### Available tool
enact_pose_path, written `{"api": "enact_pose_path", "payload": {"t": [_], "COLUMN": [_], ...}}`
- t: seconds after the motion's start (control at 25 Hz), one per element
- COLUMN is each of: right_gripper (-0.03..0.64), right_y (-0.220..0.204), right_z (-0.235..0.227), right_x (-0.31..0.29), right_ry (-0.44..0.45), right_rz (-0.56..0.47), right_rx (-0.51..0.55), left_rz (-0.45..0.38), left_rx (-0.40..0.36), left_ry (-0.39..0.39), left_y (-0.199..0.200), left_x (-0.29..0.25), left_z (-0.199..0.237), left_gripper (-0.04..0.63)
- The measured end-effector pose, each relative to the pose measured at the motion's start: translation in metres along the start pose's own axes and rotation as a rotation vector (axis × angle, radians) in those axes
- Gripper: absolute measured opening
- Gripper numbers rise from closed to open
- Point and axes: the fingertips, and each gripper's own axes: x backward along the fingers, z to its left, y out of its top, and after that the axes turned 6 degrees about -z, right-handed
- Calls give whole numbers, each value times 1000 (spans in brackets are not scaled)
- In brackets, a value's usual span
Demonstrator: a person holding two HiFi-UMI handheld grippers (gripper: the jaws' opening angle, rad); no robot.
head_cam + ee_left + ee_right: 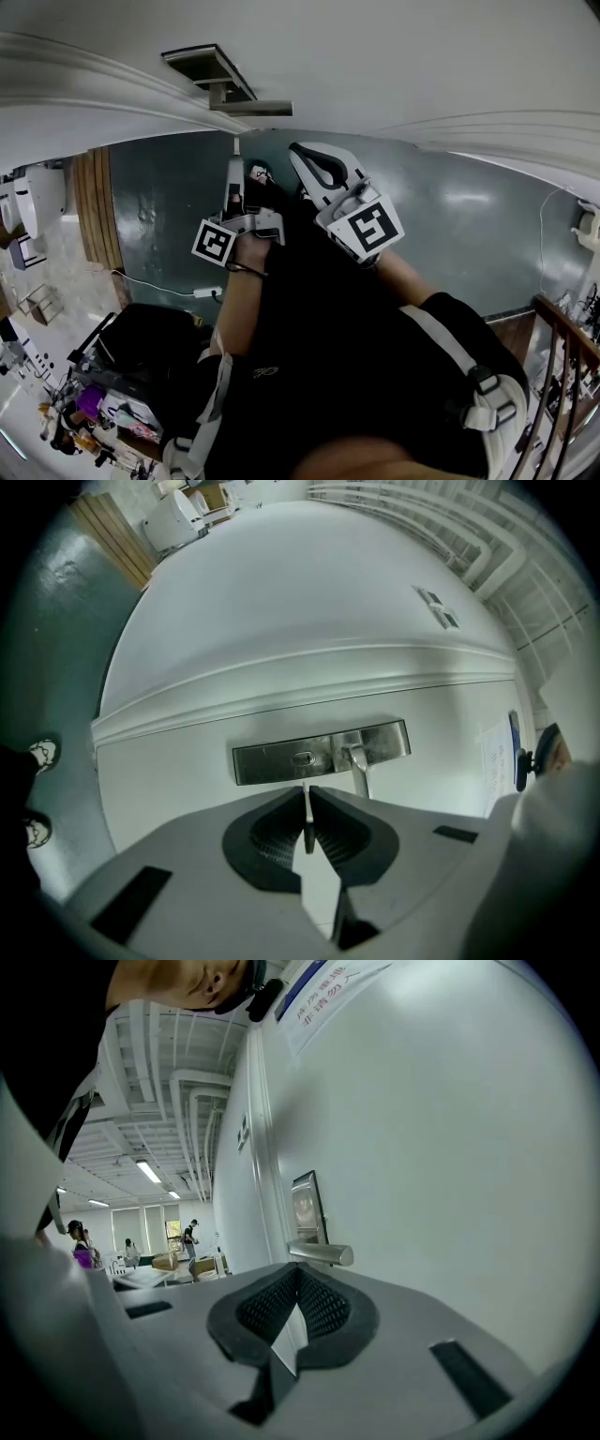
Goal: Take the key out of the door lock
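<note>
Nearby, door handle (358, 769) juts beside keyhole (302, 758) (key (307, 813) already out).

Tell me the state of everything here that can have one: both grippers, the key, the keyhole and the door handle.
left gripper: shut on the key.
right gripper: shut, nothing between its jaws.
key: out of the lock, clamped edge-on in the left gripper, tip poking forward.
keyhole: empty.
door handle: level, not pressed down, untouched.
</note>
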Motion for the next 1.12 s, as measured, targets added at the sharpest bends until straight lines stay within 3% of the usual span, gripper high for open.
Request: {"api": "enact_pose_path", "payload": {"t": [0.28, 0.52, 0.92, 1.12], "right_gripper": [8, 8, 8, 8], "right_y": [-17, -41, -76, -83], "right_z": [-1, -2, 40, 77], "right_x": [17, 33, 45, 49], "right_ry": [-39, -87, -163, -202], "right_rz": [50, 111, 161, 167], "right_rx": [0, 21, -3, 14], "left_rz": [63, 151, 300, 375], "left_rx": [-62, -168, -525, -652], "left_ry": [39, 36, -73, -120], "left_y": [-4, -8, 5, 7], "left_x": [22, 38, 57, 75], "left_z": [4, 6, -21, -29], "left_gripper": [35, 35, 35, 35]}}
